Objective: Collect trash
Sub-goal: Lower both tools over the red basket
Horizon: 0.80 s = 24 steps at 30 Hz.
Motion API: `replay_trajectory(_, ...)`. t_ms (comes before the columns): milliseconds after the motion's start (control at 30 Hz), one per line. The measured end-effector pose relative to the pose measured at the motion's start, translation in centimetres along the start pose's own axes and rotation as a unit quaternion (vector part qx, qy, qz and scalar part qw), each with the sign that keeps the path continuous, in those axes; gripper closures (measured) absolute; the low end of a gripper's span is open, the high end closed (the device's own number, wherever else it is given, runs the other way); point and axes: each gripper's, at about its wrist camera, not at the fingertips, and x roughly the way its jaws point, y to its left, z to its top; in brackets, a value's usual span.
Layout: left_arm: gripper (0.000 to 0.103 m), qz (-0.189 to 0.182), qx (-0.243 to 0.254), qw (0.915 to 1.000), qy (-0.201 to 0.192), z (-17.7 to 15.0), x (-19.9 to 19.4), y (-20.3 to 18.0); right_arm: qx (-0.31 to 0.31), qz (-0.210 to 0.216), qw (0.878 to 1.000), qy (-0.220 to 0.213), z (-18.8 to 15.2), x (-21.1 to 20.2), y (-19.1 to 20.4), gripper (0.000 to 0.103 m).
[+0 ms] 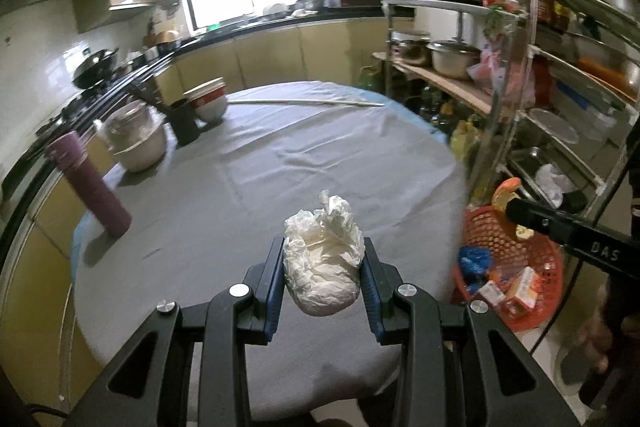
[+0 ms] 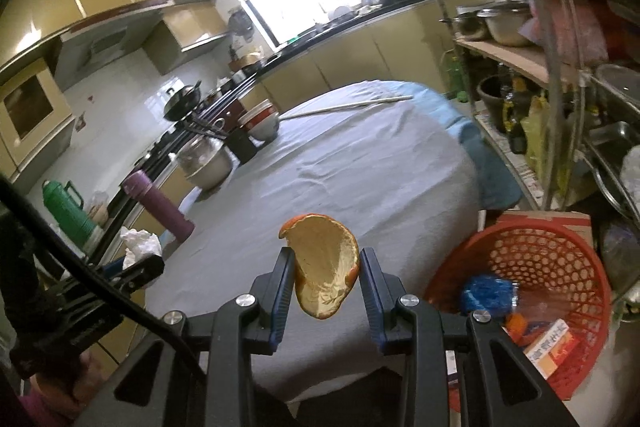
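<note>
My left gripper (image 1: pixel 323 259) is shut on a crumpled white tissue wad (image 1: pixel 322 263), held above the grey tablecloth (image 1: pixel 280 167). An orange peel (image 2: pixel 325 267), pale inside with an orange rim, sits pinched in my right gripper (image 2: pixel 326 267), also above the table's near edge. In the left wrist view the right gripper's fingers (image 1: pixel 532 219) show at the right, carrying the peel (image 1: pixel 505 193) over the red mesh basket (image 1: pixel 536 311). That basket (image 2: pixel 580 267) stands on the floor to the table's right, with a blue wrapper (image 2: pixel 486 293) and small cartons (image 2: pixel 548 345) inside. The left gripper (image 2: pixel 140 265) with its tissue (image 2: pixel 138 243) shows at the left.
A purple flask (image 1: pixel 90 183), a lidded steel pot (image 1: pixel 138 137), stacked bowls (image 1: pixel 208 101), a black chopstick holder (image 1: pixel 184 121) and a long stick (image 1: pixel 304 103) stand along the table's far side. A metal shelf rack (image 1: pixel 560 99) with pots lines the right. A green thermos (image 2: pixel 66 205) stands left.
</note>
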Motion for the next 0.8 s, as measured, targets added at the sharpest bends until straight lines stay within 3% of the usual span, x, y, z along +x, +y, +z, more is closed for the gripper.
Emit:
replay_trajectory(433,0.067,-0.067,0.062,0.9958,-0.005,1.7,-0.1,-6.4,0.033,-0.043,0.998,-0.023,0.2,-3.1,-4.4,0.068)
replay_trajectory(800,0.067,-0.096,0.09,0.9912,0.007,1.8,0.8,-9.8,0.066,-0.071,0.995,-0.023,-1.1,-5.2,-8.1,0.068)
